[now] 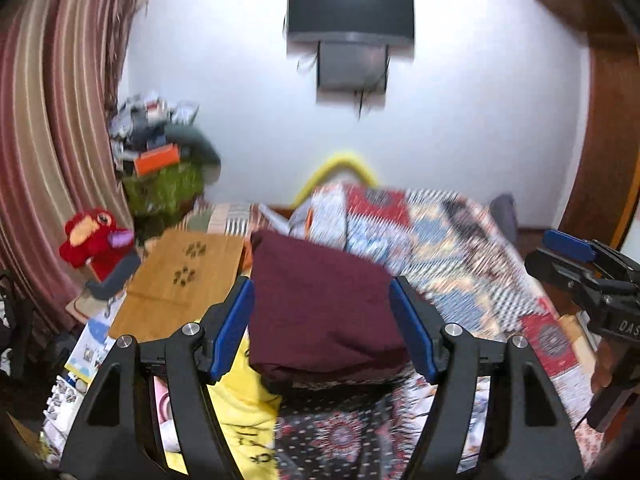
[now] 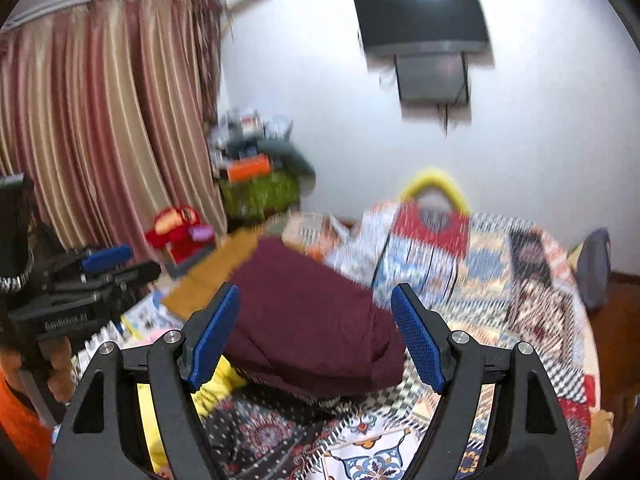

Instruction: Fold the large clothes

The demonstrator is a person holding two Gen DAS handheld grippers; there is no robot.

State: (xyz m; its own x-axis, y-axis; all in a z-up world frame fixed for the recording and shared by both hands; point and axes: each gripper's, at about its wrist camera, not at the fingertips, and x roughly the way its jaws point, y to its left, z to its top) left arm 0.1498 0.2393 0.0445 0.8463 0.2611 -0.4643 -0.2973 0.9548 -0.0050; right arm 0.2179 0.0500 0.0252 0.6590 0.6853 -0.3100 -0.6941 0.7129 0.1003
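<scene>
A folded maroon garment (image 1: 320,308) lies on the bed, resting on a yellow cloth (image 1: 244,400) and a dark patterned cloth (image 1: 340,436). My left gripper (image 1: 320,284) hovers over it, open, and its blue pads (image 1: 232,332) frame the garment without touching it. My right gripper (image 2: 315,290) is open too, above the same maroon garment (image 2: 312,320). Each gripper shows in the other's view, off to the side and clear of the cloth: the right gripper (image 1: 560,252) at the right edge, the left gripper (image 2: 108,264) at the left edge. Both views are motion-blurred.
A patchwork quilt (image 1: 440,240) is heaped behind the garment. A wooden board (image 1: 180,280) and a red plush toy (image 1: 92,240) lie at the left. Striped curtains (image 2: 100,120) hang on the left, with a clutter pile (image 2: 256,168) in the corner. A TV (image 1: 350,12) is mounted on the far wall.
</scene>
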